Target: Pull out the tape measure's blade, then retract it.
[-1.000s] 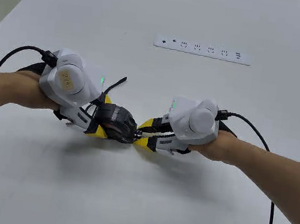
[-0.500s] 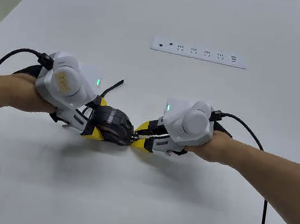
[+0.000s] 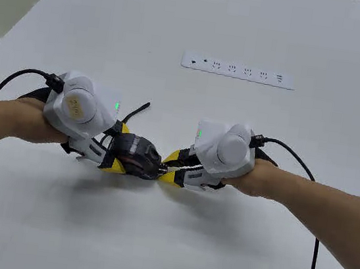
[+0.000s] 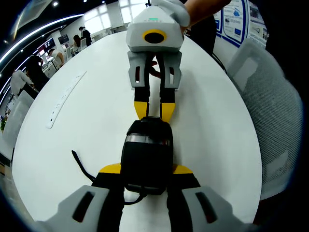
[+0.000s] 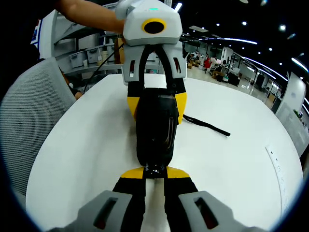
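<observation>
A black tape measure [image 3: 135, 156] lies low over the white table [image 3: 173, 240], and my left gripper [image 3: 121, 155] is shut on its case. In the left gripper view the case [image 4: 147, 152] sits between the yellow pads [image 4: 111, 169]. My right gripper [image 3: 170, 167] meets it from the right, its yellow tips shut on the blade's end hook [image 5: 154, 169] at the case mouth. Almost no blade shows between the case [image 5: 155, 123] and my right gripper [image 5: 154, 174]. The tape's black wrist strap [image 3: 137, 110] trails away behind the case.
A white power strip [image 3: 238, 70] lies flat further back on the table. Black cables [image 3: 1, 84] run from both grippers toward the near edge. A mesh chair [image 4: 270, 125] stands beside the table.
The head camera has shifted slightly. Both grippers keep their holds and stay close together; the blade has not come out any further.
</observation>
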Tool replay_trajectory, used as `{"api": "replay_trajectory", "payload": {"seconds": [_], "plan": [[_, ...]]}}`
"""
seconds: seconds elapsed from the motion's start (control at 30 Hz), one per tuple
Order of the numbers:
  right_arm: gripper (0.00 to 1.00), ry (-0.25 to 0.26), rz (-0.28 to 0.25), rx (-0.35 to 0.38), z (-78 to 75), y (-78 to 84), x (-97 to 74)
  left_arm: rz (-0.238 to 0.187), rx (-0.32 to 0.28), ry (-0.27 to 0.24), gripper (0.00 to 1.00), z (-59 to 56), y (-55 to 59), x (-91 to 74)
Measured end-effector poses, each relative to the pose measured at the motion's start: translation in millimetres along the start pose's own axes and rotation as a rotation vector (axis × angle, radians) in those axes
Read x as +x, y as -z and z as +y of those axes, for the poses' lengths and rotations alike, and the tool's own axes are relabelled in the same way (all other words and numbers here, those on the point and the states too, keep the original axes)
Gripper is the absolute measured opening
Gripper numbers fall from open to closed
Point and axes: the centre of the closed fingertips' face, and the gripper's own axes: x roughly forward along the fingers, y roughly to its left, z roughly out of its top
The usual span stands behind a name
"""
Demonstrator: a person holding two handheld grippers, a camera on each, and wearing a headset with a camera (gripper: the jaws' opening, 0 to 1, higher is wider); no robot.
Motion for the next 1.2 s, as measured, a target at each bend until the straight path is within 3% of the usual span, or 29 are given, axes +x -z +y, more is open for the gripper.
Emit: {"api": "replay_trajectory", "payload": {"seconds": [1.2], "plan": [[0.13,-0.02,0.011,-0.029,-1.9,-0.9,1.0,-0.009,-0.041,0.003,0.29,2.2,2.3,0.8]]}}
